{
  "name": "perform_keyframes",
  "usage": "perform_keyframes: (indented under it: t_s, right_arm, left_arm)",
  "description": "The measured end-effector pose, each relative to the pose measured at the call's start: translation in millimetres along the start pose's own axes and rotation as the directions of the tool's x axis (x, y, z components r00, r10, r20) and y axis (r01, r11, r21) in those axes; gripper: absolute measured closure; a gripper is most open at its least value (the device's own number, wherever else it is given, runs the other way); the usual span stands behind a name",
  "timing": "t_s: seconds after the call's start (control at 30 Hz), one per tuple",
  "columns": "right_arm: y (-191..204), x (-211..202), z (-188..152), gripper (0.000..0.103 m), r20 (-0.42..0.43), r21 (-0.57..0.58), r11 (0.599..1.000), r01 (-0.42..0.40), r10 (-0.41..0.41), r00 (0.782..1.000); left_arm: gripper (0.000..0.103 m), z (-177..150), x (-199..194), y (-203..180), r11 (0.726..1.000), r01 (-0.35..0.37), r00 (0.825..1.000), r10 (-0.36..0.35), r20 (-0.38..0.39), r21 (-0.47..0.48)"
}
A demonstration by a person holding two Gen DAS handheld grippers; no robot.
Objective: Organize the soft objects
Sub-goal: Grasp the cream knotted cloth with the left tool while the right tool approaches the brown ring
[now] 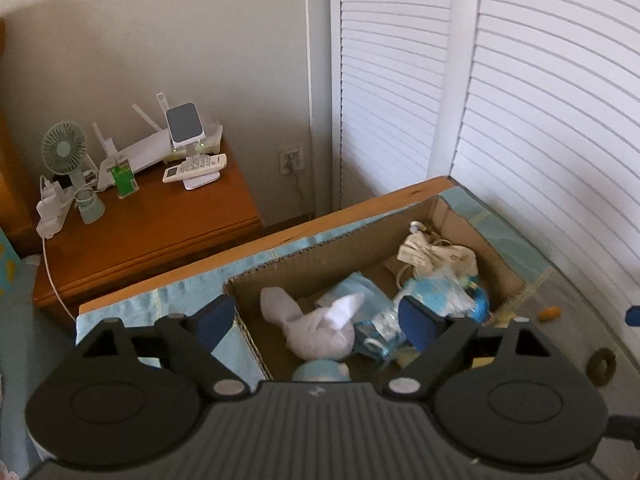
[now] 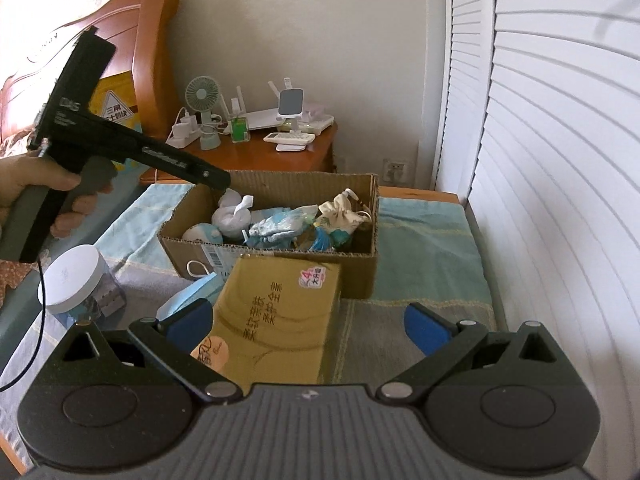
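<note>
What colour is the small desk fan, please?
Pale green; the small desk fan shows best in the left wrist view.

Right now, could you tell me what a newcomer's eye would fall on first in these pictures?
The open cardboard box on the blue bedspread, crammed with soft things, a knotted white cloth at its near end. Just before it lies a yellow tissue pack. The left gripper hangs open over the box.

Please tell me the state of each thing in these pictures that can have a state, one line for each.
Left claw: open, above the box, holding nothing.
Right claw: open, nothing gripped.
Cardboard box: open on top, partly filled.
White cloth bundle: lying inside the box.
Yellow tissue pack: outside the box, leaning on its front wall.
Jar: white lid on.
</note>
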State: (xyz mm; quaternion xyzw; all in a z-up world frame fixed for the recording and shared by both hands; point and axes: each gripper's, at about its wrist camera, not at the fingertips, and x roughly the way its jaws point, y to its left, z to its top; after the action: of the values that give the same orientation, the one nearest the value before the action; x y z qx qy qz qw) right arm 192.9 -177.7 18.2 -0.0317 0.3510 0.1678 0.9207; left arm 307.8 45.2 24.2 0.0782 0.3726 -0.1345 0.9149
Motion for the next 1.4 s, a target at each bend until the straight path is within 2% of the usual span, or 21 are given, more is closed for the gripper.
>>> perform_keyframes:
  t_s: [0.2,0.37,0.47,0.7,0.9,1.1,1.17,1.27,1.4]
  right_arm:
    - [2.7,-13.8,-14.2,0.0,0.004,0.008,1.0,0.024,-0.024,1.0]
    - [7.1,-19.7,-36.0,0.0,0.001,-0.026,0.995,0.1,-0.1,0.995]
    - [3.5,-22.7,-51.5,0.0,-0.022,-0.015,0.993,0.114,-0.114,0.993]
    - [-7.6,-29.0,-85.3,0.0,-0.043,0.012,0.986,0.167,-0.167,0.985]
    - [-23.0,-13.1,-107.3,0.0,-0.108,0.071,0.979,0.191,-0.183,0.977]
    - [-29.8,4.1,-111.2,0.0,-0.13,0.094,0.973,0.209,-0.196,0.972]
    - [-31.8,11.8,-113.0,0.0,-0.161,0.102,0.974,0.203,-0.185,0.969]
    - [-29.7,17.5,-115.3,0.0,-0.156,0.061,0.974,0.219,-0.207,0.966]
    - [-30.9,16.2,-116.1,0.0,-0.148,0.062,0.975,0.214,-0.203,0.968]
  left_arm:
    - [0.007,-22.3,-37.3,-18.3,0.999,0.027,0.999,-0.028,0.026,0.023]
    - [0.005,-54.3,-71.4,-38.2,0.996,0.086,0.995,-0.087,0.052,0.018]
    - [0.003,-73.5,-86.5,-51.9,0.994,0.11,0.992,-0.111,0.06,0.023]
    - [0.003,-113.4,-108.2,-81.8,0.995,0.069,0.994,-0.074,0.077,0.066]
    - [0.003,-137.5,-106.4,-95.5,0.996,0.068,0.997,-0.071,0.044,0.059]
    - [0.003,-149.1,-89.7,-103.6,0.996,0.07,0.997,-0.071,0.005,0.057]
    - [0.004,-151.0,-82.8,-105.3,0.996,0.071,0.997,-0.07,-0.009,0.046]
    - [0.004,-152.8,-72.2,-108.5,0.995,0.09,0.995,-0.089,-0.033,0.036]
    - [0.007,-154.7,-61.2,-113.2,0.996,0.087,0.995,-0.085,-0.045,0.03]
